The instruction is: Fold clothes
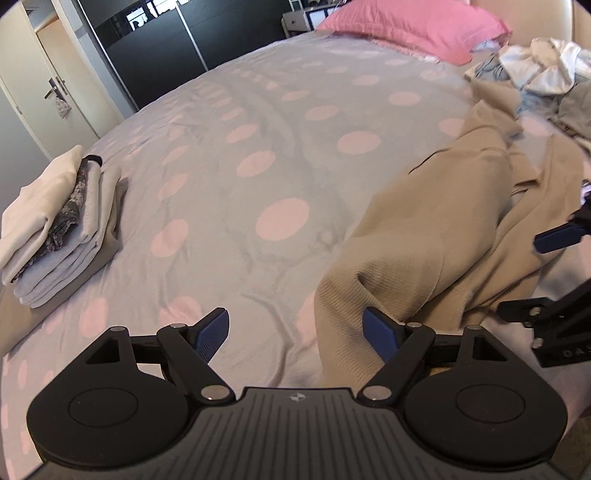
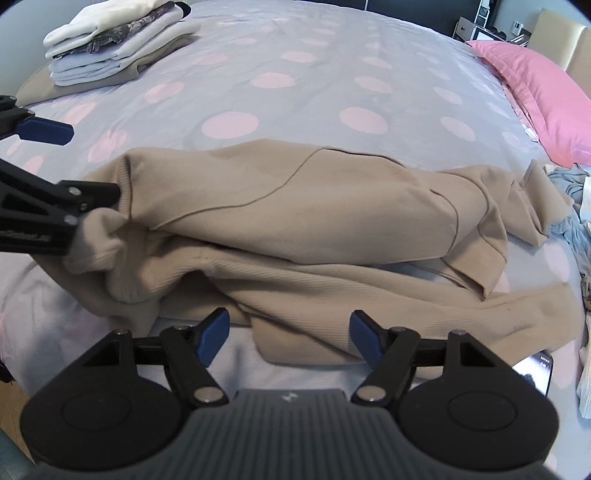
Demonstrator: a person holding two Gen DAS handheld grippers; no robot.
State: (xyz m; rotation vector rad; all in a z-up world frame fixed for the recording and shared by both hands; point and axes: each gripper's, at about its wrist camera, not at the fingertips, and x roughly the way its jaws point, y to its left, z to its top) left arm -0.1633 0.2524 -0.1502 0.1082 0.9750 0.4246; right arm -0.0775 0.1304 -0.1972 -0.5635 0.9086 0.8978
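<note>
A beige ribbed garment [image 2: 295,221] lies crumpled lengthwise on the near side of the bed [image 1: 258,166], partly doubled over itself. The right gripper [image 2: 288,338] hangs just above its near hem, jaws spread apart with nothing pinched between them. The left gripper [image 1: 295,334] stands at the garment's left end, jaws also wide apart and gripping nothing, its right pad just beside the bunched fabric. A stack of folded clothes [image 1: 62,221] sits well apart at the far left corner. Unfolded laundry [image 1: 539,74] is heaped beside a pink pillow [image 1: 413,26].
</note>
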